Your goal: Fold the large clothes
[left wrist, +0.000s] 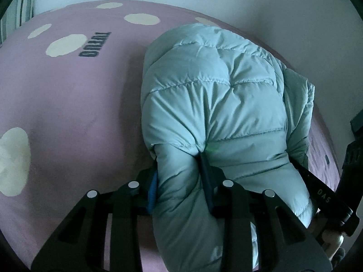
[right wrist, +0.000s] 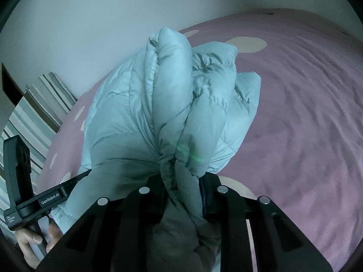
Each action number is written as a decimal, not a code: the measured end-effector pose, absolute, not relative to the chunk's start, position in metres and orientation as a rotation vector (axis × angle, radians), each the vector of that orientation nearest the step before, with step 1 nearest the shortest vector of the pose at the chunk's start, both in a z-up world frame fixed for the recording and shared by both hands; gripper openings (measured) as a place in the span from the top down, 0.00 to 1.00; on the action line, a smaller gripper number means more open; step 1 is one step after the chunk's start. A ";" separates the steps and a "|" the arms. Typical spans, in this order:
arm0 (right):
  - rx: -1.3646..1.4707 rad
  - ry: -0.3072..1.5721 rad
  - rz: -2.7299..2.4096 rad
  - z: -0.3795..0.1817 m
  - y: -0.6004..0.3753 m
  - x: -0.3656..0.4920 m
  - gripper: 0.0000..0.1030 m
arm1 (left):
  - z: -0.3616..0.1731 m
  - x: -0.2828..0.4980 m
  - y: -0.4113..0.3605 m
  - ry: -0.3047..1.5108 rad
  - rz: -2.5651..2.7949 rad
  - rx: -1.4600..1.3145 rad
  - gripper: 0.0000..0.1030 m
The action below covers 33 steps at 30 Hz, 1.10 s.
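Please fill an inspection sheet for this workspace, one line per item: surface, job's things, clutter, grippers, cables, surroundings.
Surface: pink bedsheet with cream spots, lightly wrinkled.
Job's things: one pale green puffer jacket, bunched and partly lifted off the bed.
Clutter: nothing seen.
Grippers: left gripper shut on a fold of the jacket; right gripper shut on gathered fabric; both are side by side at the near edge.
Cables: nothing seen.
Surroundings: plain white wall behind the bed; striped fabric at the bed's far end.
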State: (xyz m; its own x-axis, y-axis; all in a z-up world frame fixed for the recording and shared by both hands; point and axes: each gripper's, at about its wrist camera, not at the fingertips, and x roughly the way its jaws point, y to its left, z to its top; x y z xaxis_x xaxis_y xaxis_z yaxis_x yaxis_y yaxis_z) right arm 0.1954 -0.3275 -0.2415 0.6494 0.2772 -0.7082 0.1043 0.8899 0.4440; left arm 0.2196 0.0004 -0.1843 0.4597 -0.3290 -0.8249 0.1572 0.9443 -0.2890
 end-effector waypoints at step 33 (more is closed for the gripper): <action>0.433 0.894 0.114 -0.237 -0.299 0.224 0.57 | -0.178 0.230 0.041 1.029 -0.212 -0.194 0.61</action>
State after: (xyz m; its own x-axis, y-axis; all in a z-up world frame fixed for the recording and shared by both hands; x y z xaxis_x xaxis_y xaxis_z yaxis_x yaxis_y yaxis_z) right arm 0.2243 -0.2994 -0.2370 0.6265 0.2744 -0.7295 0.0819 0.9076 0.4117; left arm 0.2300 0.0407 -0.1779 0.4985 -0.2641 -0.8257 0.0829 0.9626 -0.2579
